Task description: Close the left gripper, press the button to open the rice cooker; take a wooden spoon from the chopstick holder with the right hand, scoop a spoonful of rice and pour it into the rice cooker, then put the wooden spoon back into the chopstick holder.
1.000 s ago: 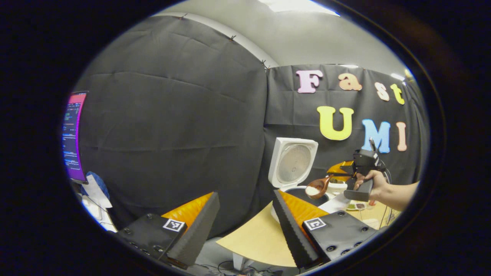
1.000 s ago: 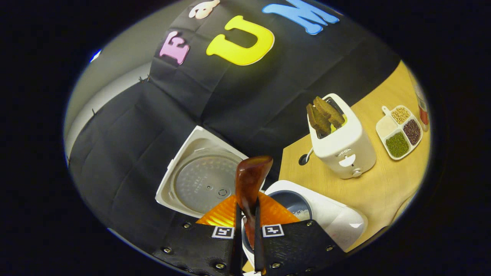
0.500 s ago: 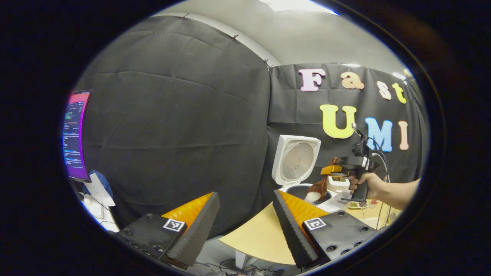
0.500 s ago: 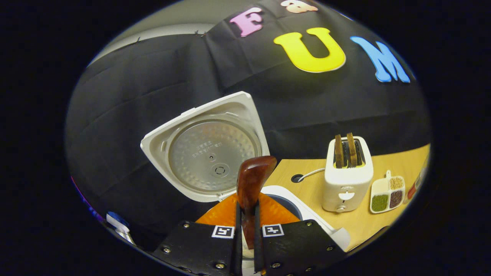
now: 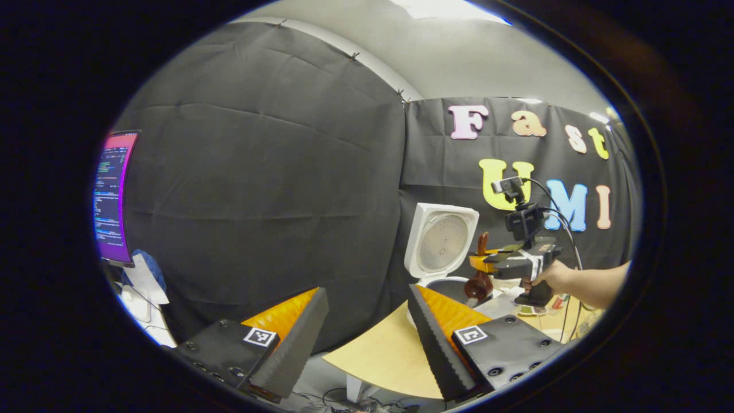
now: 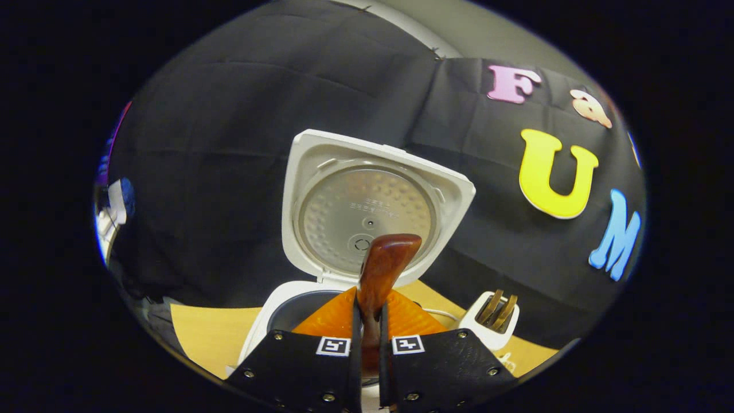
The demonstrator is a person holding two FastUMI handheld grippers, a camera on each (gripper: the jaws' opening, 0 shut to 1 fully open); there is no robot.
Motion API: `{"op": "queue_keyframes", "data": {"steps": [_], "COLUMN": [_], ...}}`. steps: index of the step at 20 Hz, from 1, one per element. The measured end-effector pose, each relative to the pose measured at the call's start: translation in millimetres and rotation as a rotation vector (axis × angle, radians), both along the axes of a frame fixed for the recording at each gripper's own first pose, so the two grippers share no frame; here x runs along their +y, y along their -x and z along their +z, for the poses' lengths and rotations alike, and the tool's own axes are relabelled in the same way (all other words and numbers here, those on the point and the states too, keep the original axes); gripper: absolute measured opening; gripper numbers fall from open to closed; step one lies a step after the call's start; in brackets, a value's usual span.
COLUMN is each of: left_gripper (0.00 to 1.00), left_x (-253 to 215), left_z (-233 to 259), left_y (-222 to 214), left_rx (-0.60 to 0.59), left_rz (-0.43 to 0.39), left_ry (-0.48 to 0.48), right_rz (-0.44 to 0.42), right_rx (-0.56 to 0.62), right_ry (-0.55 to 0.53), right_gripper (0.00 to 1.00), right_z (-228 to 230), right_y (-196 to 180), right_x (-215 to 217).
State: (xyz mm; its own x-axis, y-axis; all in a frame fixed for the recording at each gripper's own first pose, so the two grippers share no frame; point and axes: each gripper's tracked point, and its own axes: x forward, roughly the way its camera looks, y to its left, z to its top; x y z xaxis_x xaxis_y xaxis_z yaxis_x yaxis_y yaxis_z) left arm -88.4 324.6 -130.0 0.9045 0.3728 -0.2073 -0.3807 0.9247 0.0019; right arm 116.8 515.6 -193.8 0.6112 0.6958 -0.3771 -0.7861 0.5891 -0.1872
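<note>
The white rice cooker (image 5: 440, 245) stands open on the table, its lid (image 6: 367, 206) upright and the dark pot (image 6: 292, 307) below it. My right gripper (image 6: 369, 312) is shut on the handle of the brown wooden spoon (image 6: 385, 261). In the left gripper view, a hand holds that right gripper (image 5: 498, 263) just right of the cooker. The spoon (image 5: 479, 284) hangs nearly upright, bowl down over the pot. My left gripper (image 5: 365, 292) is open and holds nothing, well back from the table's near edge. The white chopstick holder (image 6: 492, 321) with wooden utensils stands right of the cooker.
The wooden table (image 5: 390, 355) has a rounded near edge. A small divided dish of grains (image 5: 530, 310) lies under the person's hand. A lit monitor (image 5: 112, 198) stands far left beyond the table, with some clutter below it.
The right gripper has rolled, turning the spoon from level with white rice in its bowl to bowl-down over the pot. The left gripper has barely moved.
</note>
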Motion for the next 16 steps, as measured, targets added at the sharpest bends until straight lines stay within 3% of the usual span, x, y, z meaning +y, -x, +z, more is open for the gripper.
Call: {"op": "queue_keyframes", "data": {"steps": [2, 6, 16], "left_gripper": [0.94, 0.97, 0.97], "left_x": [-1, -1, -12], "left_z": [0, 0, 8], "left_y": [0, -3, -12], "left_rx": [0.003, 0.001, -0.004], "left_rz": [0.0, 0.003, -0.028], "left_ry": [-0.003, 0.005, -0.004], "right_rz": [0.024, 0.037, -0.156], "right_rx": [-0.062, -0.096, 0.356], "right_ry": [0.047, 0.074, -0.322], "right_gripper": [0.12, 0.12, 0.12], "right_z": [-1, -4, 20], "right_y": [2, 6, 2], "right_x": [2, 1, -27]}}
